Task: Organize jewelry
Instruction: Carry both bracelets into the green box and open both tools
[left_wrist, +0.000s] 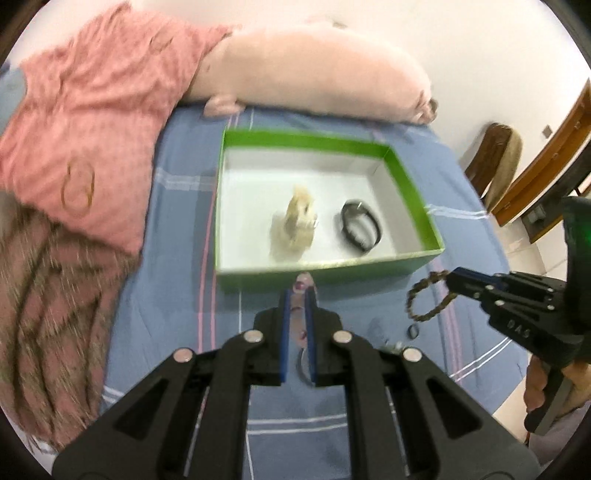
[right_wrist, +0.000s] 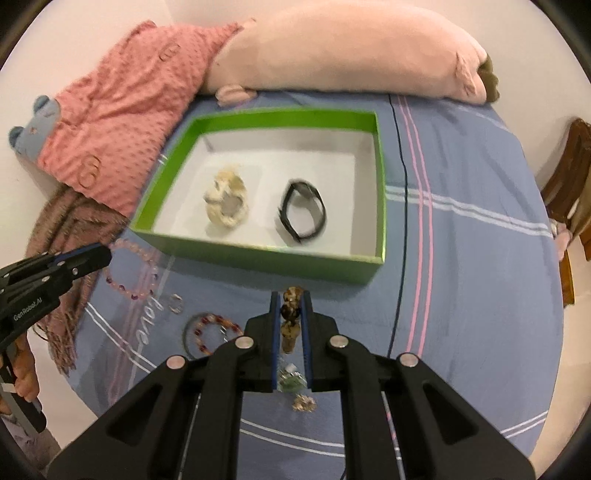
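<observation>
The box (right_wrist: 380, 192) is bright green outside and white within. In it lie a cream bracelet (right_wrist: 226, 206) and a black band (right_wrist: 303, 213). The bedsheet (right_wrist: 480, 258) is dusty blue, crossed by white and pink stripes. A pink dotted blanket (right_wrist: 122, 110) lies beside a pale pink plush (right_wrist: 351, 48). The pink bead bracelet (right_wrist: 131, 271) carries a few purple beads.

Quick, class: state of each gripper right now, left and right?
Left gripper: closed, fingers holding the pink bead bracelet.
Right gripper: closed, fingers holding the brown bead bracelet.
</observation>
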